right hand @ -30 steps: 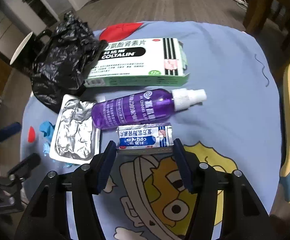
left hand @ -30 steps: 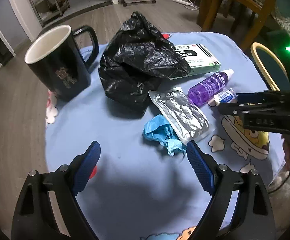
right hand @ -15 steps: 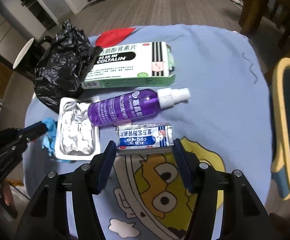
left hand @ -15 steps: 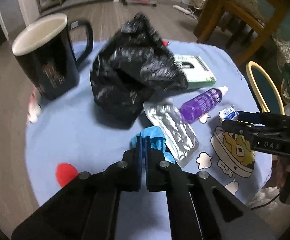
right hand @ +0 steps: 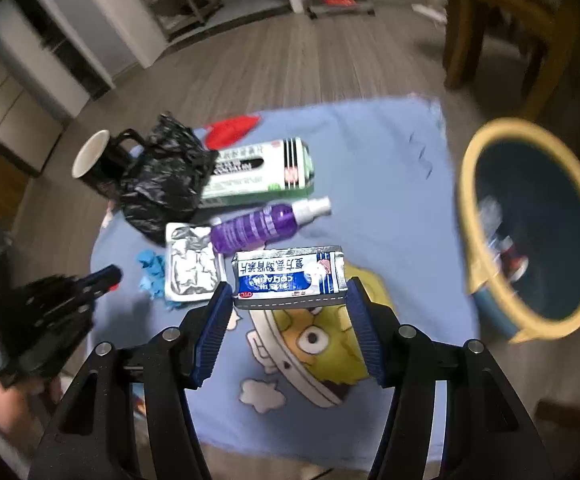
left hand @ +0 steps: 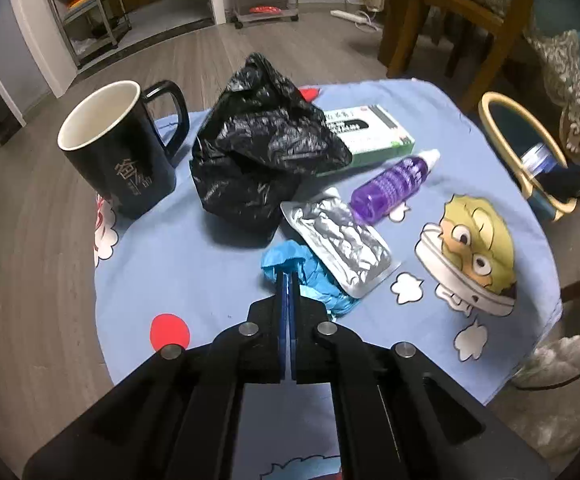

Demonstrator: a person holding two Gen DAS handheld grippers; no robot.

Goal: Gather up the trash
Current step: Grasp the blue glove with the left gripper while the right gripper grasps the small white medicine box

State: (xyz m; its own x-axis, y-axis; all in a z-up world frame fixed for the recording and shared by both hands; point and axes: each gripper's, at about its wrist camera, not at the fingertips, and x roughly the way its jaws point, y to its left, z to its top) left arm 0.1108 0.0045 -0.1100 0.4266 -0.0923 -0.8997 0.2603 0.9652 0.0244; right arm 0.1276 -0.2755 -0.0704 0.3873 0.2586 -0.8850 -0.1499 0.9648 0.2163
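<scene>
The left gripper (left hand: pixel 289 280) now has its blue pads pressed together, pinching the near edge of the crumpled blue tissue (left hand: pixel 310 276); one second ago the same pads stood wide apart above the cloth, with the tissue lying free ahead of them. The tissue remains on the blue cartoon tablecloth (left hand: pixel 194 256), touching the near corner of the silver foil blister pack (left hand: pixel 340 246).

The right gripper (right hand: pixel 290 300) clamps the small blue-and-white medicine sachet box (right hand: pixel 290 276) between its two pads, gripping it by the short ends. One second ago this box lay on the cloth just beside the purple spray bottle (right hand: pixel 258 226); it is now lifted clear of the cloth, and the table appears smaller and lower in the right wrist view. The yellow-rimmed waste bin (right hand: pixel 486 184) has come fully into that view at the right, beside the table.

The black plastic bag (left hand: pixel 258 148), black mug (left hand: pixel 118 148) and green-and-white medicine carton (left hand: pixel 374 136) have not shifted.
</scene>
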